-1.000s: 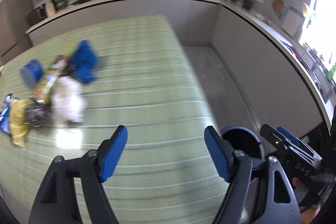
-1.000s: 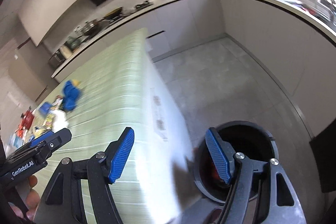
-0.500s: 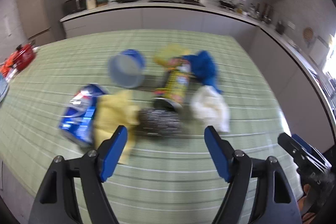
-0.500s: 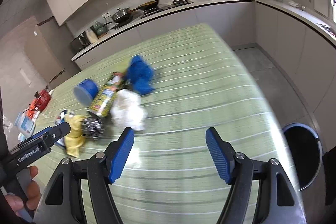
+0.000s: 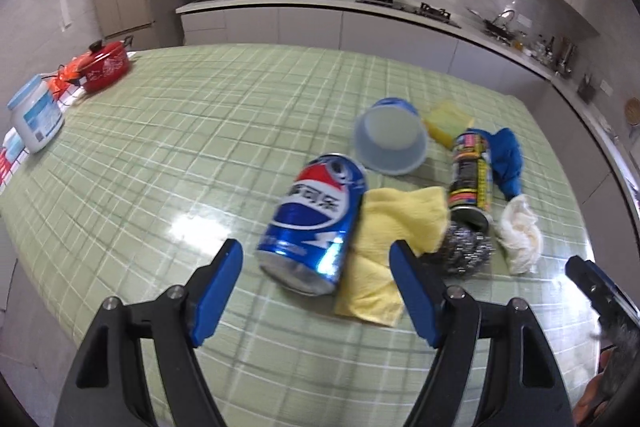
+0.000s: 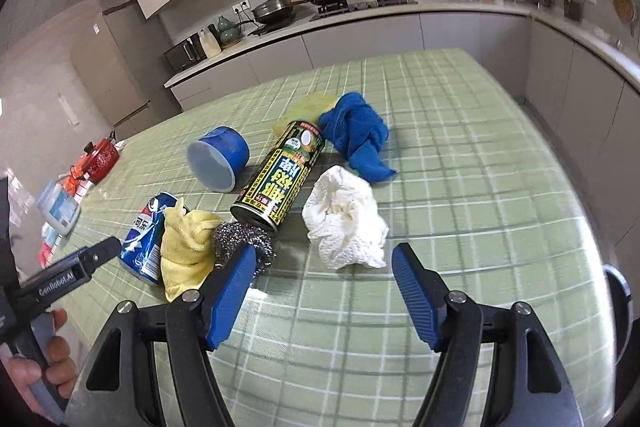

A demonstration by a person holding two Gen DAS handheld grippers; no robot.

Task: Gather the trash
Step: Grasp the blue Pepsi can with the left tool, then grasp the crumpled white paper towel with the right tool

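Each black gripper (image 5: 316, 285) carries blue ribbed pads (image 6: 230, 291) (silver screws at joints).

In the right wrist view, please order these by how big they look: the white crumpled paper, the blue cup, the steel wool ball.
1. White crumpled paper, clearly largest.
2. Blue cup.
3. Steel wool ball, partly hidden by a finger of the hand-held gripper.
The cup lies farther from the camera, so its true size may be understated.

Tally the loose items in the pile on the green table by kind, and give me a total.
Cans: 2, a blue soda can and a black spray can
Cloths: 2, a yellow cloth and a blue cloth
Cup: 1, blue cup
Steel scrubber: 1
Crumpled paper towel: 1
Yellow sponge: 1
Total: 8
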